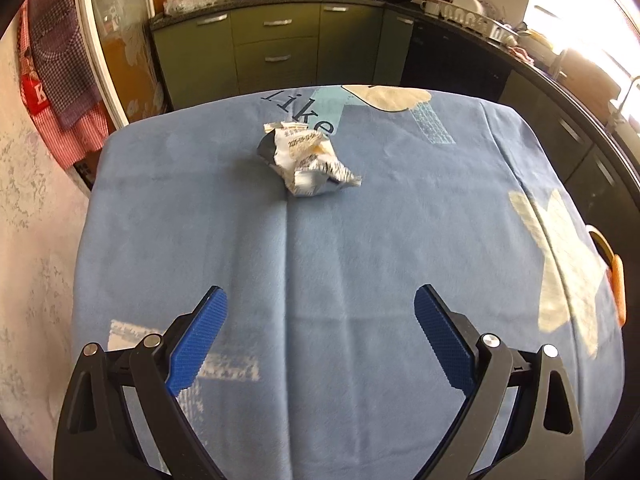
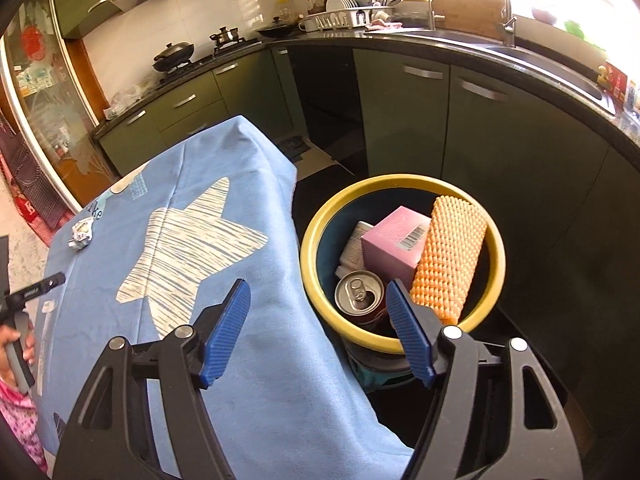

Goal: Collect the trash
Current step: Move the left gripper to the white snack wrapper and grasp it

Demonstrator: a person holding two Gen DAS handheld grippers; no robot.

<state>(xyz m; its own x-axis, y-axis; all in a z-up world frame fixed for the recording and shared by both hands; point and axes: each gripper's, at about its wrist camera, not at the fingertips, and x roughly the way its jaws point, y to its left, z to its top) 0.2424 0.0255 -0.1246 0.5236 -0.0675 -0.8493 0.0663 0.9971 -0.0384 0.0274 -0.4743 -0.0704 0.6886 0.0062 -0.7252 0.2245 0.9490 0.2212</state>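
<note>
Tongs come first, nearest of all. The left gripper (image 1: 320, 312) is held wide apart over the blue tablecloth (image 1: 360, 260), and nothing is between its blue pads (image 1: 196, 344). The right gripper (image 2: 316, 308) is also spread wide and holds nothing; its jaws are hung partly above the yellow-rimmed bin (image 2: 402, 184) beside the table.

A little farther in the bin, a drink can (image 2: 358, 290), a pink box (image 2: 394, 242) and an orange bumpy sponge (image 2: 448, 256) are seen lying together.

Farther out on the cloth, near the printed word "like", the crumpled wrapper (image 1: 306, 160) is found, well apart from both grippers. It is seen small and far to the left in the right wrist view (image 2: 82, 234).

The wrapper is white with dark print, and a shiny silver inside is shown where it is folded. It is judged to be very light and soft, easily squashed, and a bit slippery where the foil shows. It is not likely to be broken. It is best pinched across the thick middle lump, not by the thin tail on its right side, which may be pulled flat and slipped out.
</note>
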